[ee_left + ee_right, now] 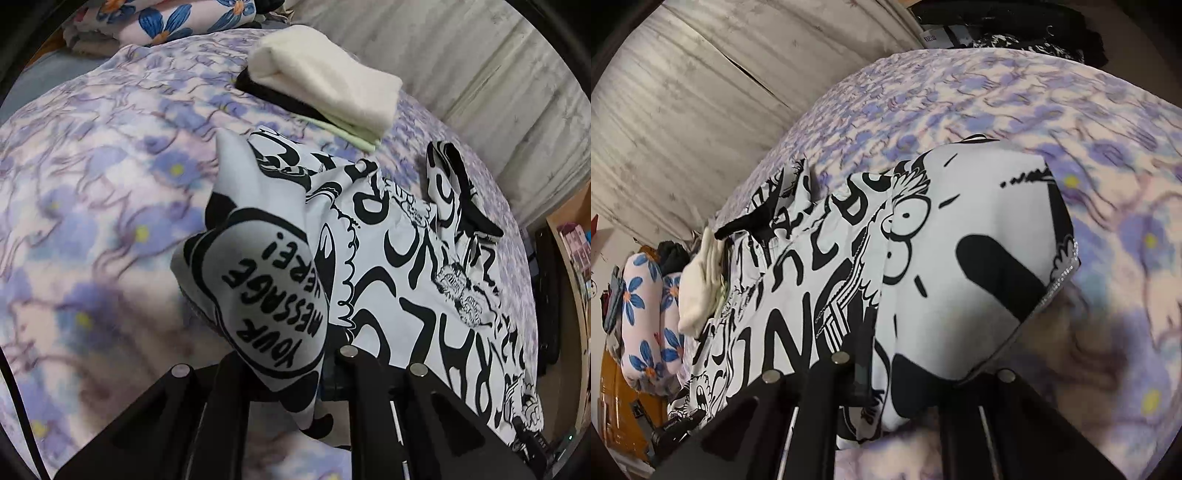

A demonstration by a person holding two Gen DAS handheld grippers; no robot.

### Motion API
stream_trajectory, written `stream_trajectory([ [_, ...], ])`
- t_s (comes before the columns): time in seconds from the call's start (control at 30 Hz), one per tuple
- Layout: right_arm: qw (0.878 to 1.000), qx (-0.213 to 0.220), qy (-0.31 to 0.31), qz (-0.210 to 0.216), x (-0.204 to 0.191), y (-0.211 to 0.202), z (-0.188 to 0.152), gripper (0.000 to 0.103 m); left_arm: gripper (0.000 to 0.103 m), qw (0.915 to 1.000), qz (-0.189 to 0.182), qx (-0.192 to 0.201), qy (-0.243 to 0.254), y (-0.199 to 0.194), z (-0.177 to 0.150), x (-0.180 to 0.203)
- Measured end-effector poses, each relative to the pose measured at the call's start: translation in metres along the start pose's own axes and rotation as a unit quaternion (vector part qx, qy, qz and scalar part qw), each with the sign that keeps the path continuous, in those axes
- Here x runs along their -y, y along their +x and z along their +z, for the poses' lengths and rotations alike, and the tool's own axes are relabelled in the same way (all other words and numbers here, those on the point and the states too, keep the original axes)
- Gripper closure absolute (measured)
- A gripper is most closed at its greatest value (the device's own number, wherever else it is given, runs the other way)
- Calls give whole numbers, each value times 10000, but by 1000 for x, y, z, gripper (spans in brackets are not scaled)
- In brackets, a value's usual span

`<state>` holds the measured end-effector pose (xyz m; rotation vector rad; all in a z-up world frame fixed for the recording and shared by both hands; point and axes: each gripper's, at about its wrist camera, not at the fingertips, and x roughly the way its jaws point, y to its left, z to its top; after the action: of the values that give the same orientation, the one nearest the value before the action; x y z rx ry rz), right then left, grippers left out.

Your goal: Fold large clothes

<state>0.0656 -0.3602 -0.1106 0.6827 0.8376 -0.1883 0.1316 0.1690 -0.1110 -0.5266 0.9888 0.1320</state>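
Black-and-white printed fabric is the garment, spread across a bed with a purple flowered bedspread. On the left side, the left gripper pinches one lifted corner, the cloth bunching up between its closed jaws. Beyond it sits a stack of folded clothes. On the right side, the right gripper clamps the opposite corner, the fabric draping over its fingers.
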Motion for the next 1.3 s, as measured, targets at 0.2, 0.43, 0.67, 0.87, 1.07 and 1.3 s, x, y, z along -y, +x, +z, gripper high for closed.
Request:
stream_trajectory([
  [0.2, 9997, -169, 80, -127, 10, 5, -6, 85, 87, 9998, 64, -129, 142, 8, 3, -1],
  [0.43, 9980, -457, 152, -404, 14, -3, -19, 66, 70, 9975, 385, -133, 579, -6, -5, 1],
  [0.67, 9963, -567, -388, -513, 3, -28, -50, 64, 62, 9926, 739, 97, 954, -35, -18, 2],
  [0.87, 9919, -535, -1106, -306, -35, -45, -69, 65, 59, 9889, 678, 418, 1254, -71, -21, 14],
  [1.07, 9824, -192, -1860, -27, -93, -56, -59, 65, 53, 9853, 369, 635, 1544, -100, 0, 43],
  [1.3, 9715, -12, -2349, 313, -163, -53, -1, 64, 44, 9740, 274, 823, 2091, -107, 55, 90],
])
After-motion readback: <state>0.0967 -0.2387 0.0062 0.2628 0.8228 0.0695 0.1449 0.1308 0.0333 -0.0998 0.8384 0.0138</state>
